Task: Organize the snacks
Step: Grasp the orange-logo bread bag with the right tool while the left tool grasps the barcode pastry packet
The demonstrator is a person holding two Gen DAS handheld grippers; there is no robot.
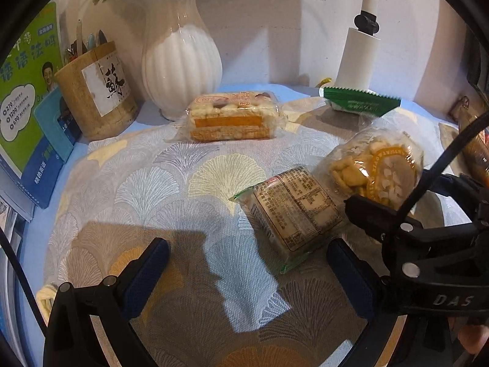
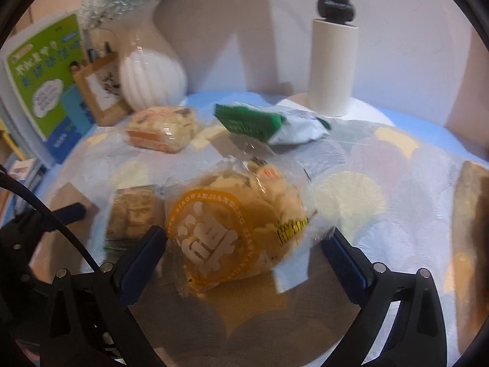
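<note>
The left tool (image 1: 247, 275) stands wide apart over the patterned cloth on the surface (image 1: 183, 183) and holds nothing. The flat clear packet with a printed label and green edge (image 1: 293, 211) lies just beyond it, near its right finger. The right tool (image 2: 244, 250) has its fingers on both sides of the round clear bag of yellow biscuits (image 2: 235, 226); whether the pads press it, I cannot tell because of blur. Farther away lie the clear-wrapped orange and white cake block (image 1: 232, 119) and the green and white sachet (image 1: 360, 104), well apart. The snacks seem scattered, so I judge most sorting is left.
</note>
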